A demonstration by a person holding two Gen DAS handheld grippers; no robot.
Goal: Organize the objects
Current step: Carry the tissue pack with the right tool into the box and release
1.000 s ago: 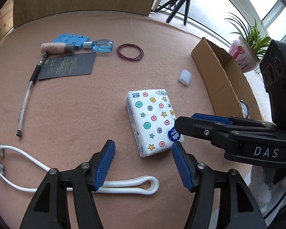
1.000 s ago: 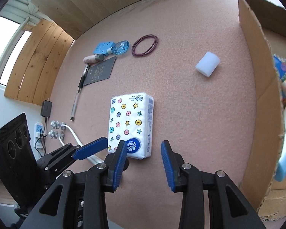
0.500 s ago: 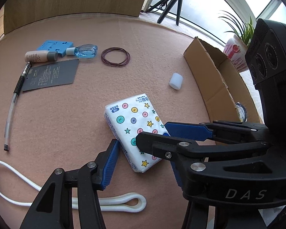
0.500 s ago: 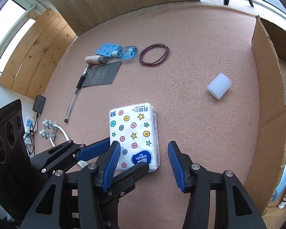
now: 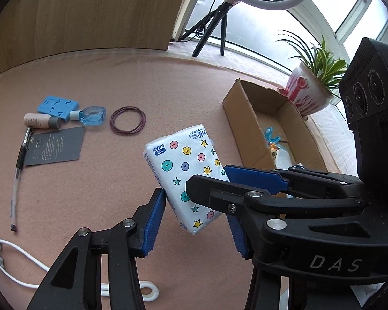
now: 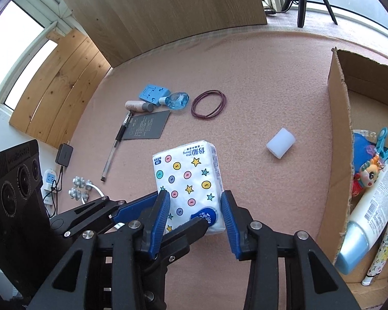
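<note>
The tissue pack (image 6: 189,180) is gripped from both sides at once and held tilted above the pink mat (image 6: 258,77): the right gripper (image 6: 195,215) is clamped on its near end, the left gripper (image 5: 197,221) squeezed across its lower part, both sets of jaws closing. The cardboard box (image 5: 248,118) is seen just to the right, already loaded with a few bits.

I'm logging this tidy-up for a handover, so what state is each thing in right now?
White tissue pack with coloured dots and stars: lifted, tilted, between both grippers.
Left gripper: jaws closing on the pack.
Right gripper: jaws closing on the pack.
Brown cardboard box: open, partly filled.
Clear blue bottle: lying on its side, capped.
Beige tube: lying down, capped.
</note>
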